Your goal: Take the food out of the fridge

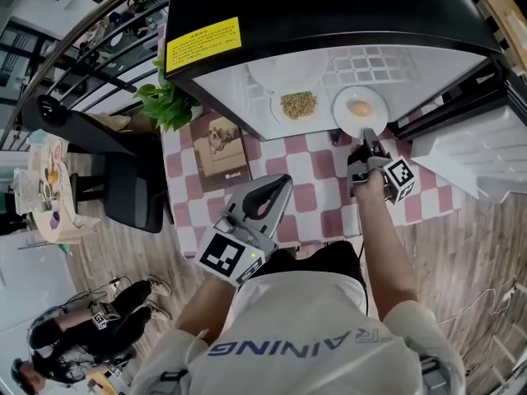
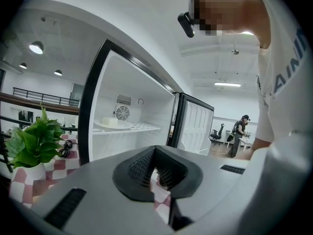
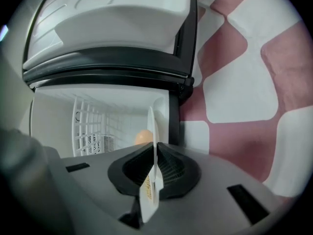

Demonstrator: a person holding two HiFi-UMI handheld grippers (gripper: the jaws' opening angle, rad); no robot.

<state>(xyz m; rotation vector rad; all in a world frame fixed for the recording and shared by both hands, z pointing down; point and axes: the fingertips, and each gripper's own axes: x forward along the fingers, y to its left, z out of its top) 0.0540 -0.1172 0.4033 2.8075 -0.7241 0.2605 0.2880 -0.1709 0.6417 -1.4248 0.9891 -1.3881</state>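
The white plate (image 1: 360, 109) in the open fridge (image 1: 329, 6) is clamped at its rim by the right gripper (image 1: 368, 136), while the left gripper (image 1: 282, 185) is closed on nothing.

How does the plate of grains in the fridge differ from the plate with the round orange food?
The plate of grains holds a heap of small brownish bits; the plate with the round orange food holds one lump. The right gripper has its jaws shut on that plate's rim; the plate of grains is untouched. Both are white, round, inside the fridge.
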